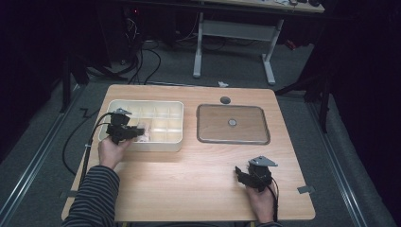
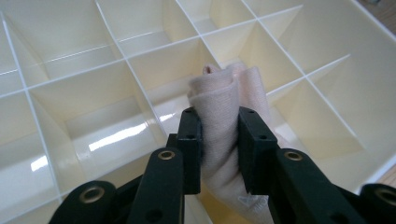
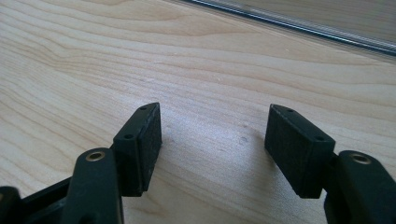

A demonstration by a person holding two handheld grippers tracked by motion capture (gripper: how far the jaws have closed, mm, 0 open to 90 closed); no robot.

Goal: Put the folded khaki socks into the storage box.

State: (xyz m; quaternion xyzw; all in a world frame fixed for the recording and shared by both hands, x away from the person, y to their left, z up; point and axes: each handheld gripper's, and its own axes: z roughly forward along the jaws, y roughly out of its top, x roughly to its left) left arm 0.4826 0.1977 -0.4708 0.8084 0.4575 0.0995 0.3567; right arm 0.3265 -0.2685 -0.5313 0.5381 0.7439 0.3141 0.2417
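A cream plastic organiser box (image 1: pixel 176 108) with several compartments sits at the table's left. My left gripper (image 1: pixel 138 132) reaches over its near-left part and is shut on a rolled pale pink cloth (image 2: pixel 225 103), which stands up between the pads above a compartment of the divided box (image 2: pixel 88 88). In the high view the pale pink cloth (image 1: pixel 144 135) shows just right of the jaws. My right gripper (image 1: pixel 239 174) rests low over the bare wood near the table's front right, open, with nothing between its fingers (image 3: pixel 140 144).
A clear flat lid (image 1: pixel 232 124) with a small round knob lies on the wooden table (image 1: pixel 189 179) right of the box; its edge (image 3: pixel 299 25) crosses the top of the right gripper view. A round grommet (image 1: pixel 225 100) sits behind it. Cables trail off the left edge.
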